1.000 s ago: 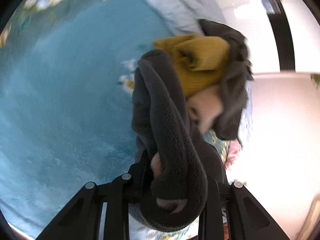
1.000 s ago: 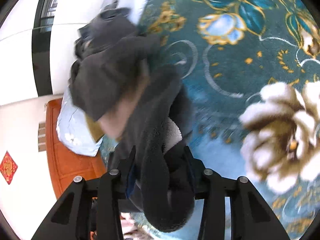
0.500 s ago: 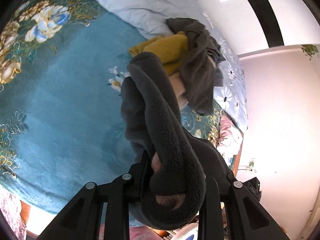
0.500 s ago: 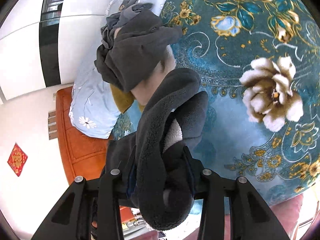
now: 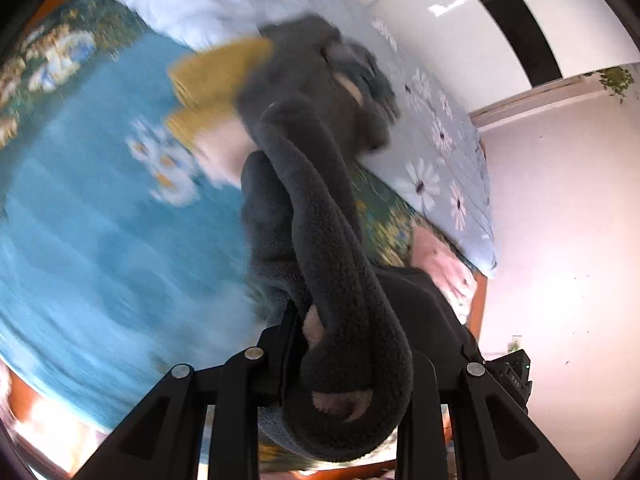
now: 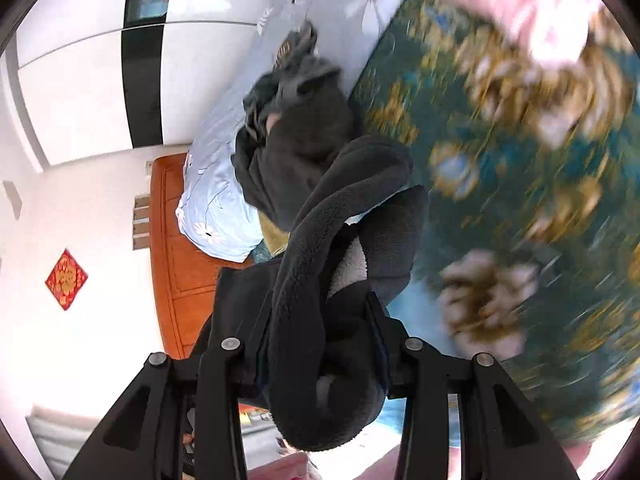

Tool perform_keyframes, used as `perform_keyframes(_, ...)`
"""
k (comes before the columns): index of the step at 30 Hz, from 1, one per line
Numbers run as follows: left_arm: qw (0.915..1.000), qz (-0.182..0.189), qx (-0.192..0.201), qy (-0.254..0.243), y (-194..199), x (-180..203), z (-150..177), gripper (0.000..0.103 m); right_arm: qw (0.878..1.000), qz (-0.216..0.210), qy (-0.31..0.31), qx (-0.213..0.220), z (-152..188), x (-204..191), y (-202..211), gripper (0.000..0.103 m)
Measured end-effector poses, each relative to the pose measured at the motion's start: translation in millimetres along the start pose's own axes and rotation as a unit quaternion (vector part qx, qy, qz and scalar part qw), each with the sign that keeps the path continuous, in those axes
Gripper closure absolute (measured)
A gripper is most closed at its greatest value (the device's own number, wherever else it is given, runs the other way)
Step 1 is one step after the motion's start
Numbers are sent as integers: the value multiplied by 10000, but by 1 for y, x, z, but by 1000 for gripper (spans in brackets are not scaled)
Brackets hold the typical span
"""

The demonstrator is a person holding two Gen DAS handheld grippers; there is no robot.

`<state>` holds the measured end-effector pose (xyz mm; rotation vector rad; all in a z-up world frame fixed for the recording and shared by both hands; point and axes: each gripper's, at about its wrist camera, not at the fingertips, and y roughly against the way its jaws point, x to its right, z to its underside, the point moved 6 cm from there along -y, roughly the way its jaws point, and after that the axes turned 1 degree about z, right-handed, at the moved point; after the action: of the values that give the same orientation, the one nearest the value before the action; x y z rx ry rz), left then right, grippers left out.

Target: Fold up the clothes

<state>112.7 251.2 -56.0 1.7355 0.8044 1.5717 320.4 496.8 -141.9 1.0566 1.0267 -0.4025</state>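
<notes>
Teal floral bedspread (image 5: 92, 240) below, daisy-print pillow (image 5: 444, 160) by white wall. Dark grey fleece garment (image 5: 340, 272) bunched, clamped in left tool (image 5: 356, 356) and right tool (image 6: 320, 344), raised above bed.

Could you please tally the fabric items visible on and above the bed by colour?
Dark grey fleece garment, held by both grippers: 1
Dark grey clothes in the pile: count unclear, at least 1
Mustard yellow garment: 1
Pale blue daisy quilt: 1
Pink cloth: 1
Teal floral blanket: 1
Total: at least 6
</notes>
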Motion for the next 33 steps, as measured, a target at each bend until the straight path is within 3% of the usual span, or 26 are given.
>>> perform_keyframes(8,9963,219,-819,-165,-117,151,44,76,9989,218,241,335,-84,42,147,62)
perform_keyframes(12,9939,462,-939,-334,-153,226,31,77,9970,125,336,679,-135,46,207,63)
perform_keyframes(18,9874,1141,-729,-819,-192,327,-5,77,9886,-154,592,1374,-223,34,274,69)
perform_keyframes(21,9839,1403,-633,-907,-227,335,-13,77,9836,-94,651,1681,-264,43,294,69)
perform_keyframes(22,9854,1265,-643,-936,-250,324,-14,76,9823,-32,647,1757,-275,51,298,69)
perform_keyframes(24,9907,748,-785,-825,-305,288,-18,75,9814,313,550,1814,-290,88,289,69)
perform_keyframes(26,9942,30,-1068,-159,-358,233,-16,76,9825,670,188,1730,-300,143,267,70)
perform_keyframes(28,9914,-453,-1183,332,-386,191,-10,78,9822,629,-266,1748,-298,186,253,70)
perform_keyframes(29,9897,-534,-1214,533,-395,176,-7,78,9813,545,-495,1779,-295,204,249,70)
perform_keyframes(31,9880,-359,-1292,764,-399,163,0,76,9776,376,-951,1838,-290,240,240,70)
perform_keyframes(33,9880,-262,-1341,719,-399,164,-1,76,9732,240,-1288,1888,-286,269,234,70)
